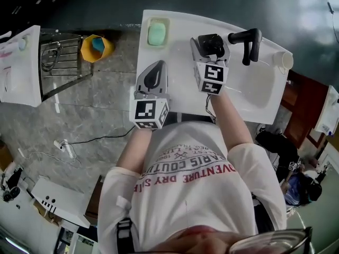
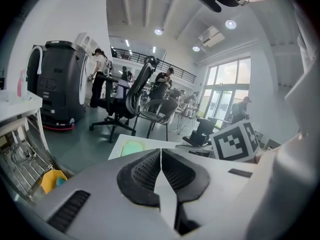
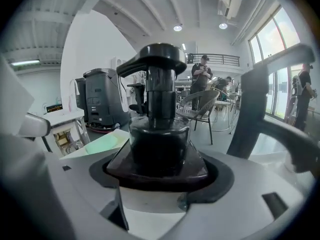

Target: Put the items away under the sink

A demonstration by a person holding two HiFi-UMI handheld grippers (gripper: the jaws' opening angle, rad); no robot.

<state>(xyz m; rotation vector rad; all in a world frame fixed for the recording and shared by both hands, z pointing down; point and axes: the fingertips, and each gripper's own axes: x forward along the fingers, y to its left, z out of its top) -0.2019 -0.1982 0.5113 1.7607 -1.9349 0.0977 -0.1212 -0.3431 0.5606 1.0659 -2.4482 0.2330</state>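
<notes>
Head view: left gripper (image 1: 154,73) over the front left part of the white worktop (image 1: 180,23), fingers pressed together with nothing between them. Right gripper (image 1: 211,46) just right of it, above the basin's left side, clenched on a black pump bottle (image 1: 212,41). Black faucet (image 1: 246,40) close to the right of the bottle. Green soap (image 1: 157,34) in its dish at the worktop's upper left corner; white cup (image 1: 284,60) at the far right rim. At the frame's left, on the floor, a yellow container (image 1: 96,47) next to a wire rack (image 1: 61,62).

Left gripper view: left gripper (image 2: 161,168) with its dark ribbed fingers (image 2: 140,176) meeting along one seam, empty. Beyond them the green soap (image 2: 132,147) left of centre, the right gripper's marker cube (image 2: 235,140) at the right, the yellow container (image 2: 52,180) at lower left.

Right gripper view: right gripper (image 3: 160,180) clamped around the base of the black pump bottle (image 3: 159,126), upright in mid-frame, pump head at the top. Faucet (image 3: 260,114) at the right, green soap (image 3: 102,144) behind on the left.
</notes>
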